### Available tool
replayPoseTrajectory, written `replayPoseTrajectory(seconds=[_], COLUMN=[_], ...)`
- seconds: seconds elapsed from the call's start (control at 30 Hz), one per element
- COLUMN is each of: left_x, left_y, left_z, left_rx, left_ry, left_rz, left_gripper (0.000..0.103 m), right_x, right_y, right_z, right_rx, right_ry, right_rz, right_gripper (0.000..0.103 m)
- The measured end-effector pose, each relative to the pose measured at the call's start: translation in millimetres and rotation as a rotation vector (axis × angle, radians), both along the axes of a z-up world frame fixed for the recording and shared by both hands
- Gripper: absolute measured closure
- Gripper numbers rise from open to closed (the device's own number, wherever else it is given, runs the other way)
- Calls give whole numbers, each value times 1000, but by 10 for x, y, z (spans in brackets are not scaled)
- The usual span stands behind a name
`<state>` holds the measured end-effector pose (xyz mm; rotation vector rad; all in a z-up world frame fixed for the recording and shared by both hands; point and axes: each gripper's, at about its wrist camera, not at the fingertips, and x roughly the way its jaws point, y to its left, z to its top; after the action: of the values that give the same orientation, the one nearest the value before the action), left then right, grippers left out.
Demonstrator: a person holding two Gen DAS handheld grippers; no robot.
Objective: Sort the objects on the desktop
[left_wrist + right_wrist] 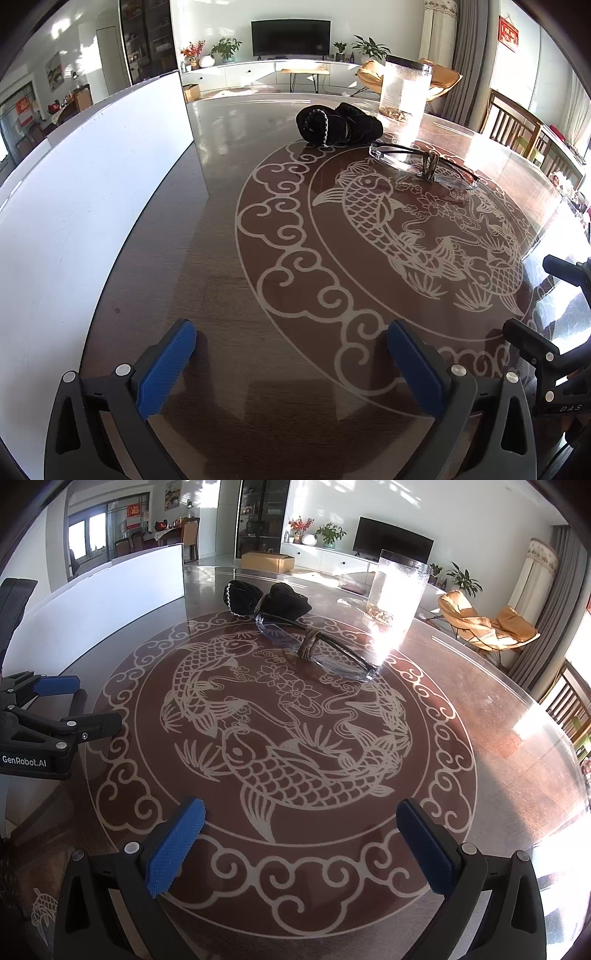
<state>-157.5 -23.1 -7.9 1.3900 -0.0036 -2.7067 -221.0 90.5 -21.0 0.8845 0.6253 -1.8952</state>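
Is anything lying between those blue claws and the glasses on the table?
Nothing visible does. Both the left gripper and the right gripper hang open over bare patterned table. The glasses lie ahead, with the black pouch and clear jar behind them.

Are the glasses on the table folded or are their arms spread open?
Folded. The glasses lie flat on the table, with the temple arms crossed over the lenses, just in front of the black pouch.
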Motion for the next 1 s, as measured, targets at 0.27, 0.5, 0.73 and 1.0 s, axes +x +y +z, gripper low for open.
replayPoseTrajectory(seconds=[0.27, 0.5, 0.73, 1.0], left_x=[-3, -3, -3, -2], left_y=[1, 2, 3, 3], left_z=[0, -1, -2, -2], left_rx=[0, 0, 0, 0], left_ry=[0, 1, 1, 1], left_rz=[-1, -1, -1, -1], left_gripper=[0, 0, 0, 0], right_x=[0, 9, 26, 15], right_y=[2, 1, 4, 1], right_z=[2, 7, 17, 13], right_rx=[0, 2, 4, 3], right_ry=[1, 11, 24, 15], right_rz=[5, 10, 13, 18], right_gripper=[0, 0, 0, 0])
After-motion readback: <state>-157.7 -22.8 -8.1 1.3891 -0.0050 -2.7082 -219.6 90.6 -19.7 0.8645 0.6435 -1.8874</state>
